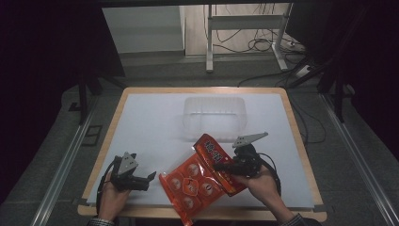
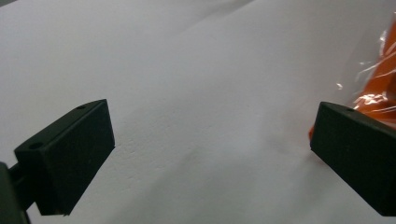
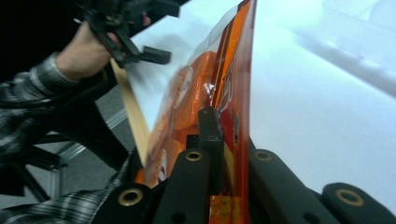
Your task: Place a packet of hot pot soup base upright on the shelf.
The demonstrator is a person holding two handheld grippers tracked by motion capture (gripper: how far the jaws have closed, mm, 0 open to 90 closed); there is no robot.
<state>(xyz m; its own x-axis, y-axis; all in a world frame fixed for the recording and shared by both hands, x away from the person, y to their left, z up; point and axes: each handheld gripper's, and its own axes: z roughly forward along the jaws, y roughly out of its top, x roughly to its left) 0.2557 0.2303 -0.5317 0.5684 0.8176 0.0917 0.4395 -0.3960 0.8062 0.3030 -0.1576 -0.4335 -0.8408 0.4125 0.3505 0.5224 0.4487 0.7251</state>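
R gripper (image 1: 221, 167) jaws clamped flat on the orange bag (image 1: 197, 181), pinching its red top edge; L gripper (image 1: 149, 178) jaws spread wide, nothing between them, parked low over the table (image 1: 141, 122) at 7 o'clock. Bag sits at 6 o'clock near the front edge, tipped up on the R side, lower end hanging past the table lip. Clear tub (image 1: 214, 117) waits at 12 o'clock, well apart.

Looks like a lift toward the tub. To do it well: keep the pinch firm on the seal, raise until the tail clears the table, then carry w/o swinging; L could steady the loose end.

R gripper view shows the bag (image 3: 219, 93) edge-on, squeezed between the pads, plus the other hand (image 3: 86, 51). L gripper view gives the bag's crinkled film (image 2: 378, 84) just beside its R jaw, not touching as far as I can tell.
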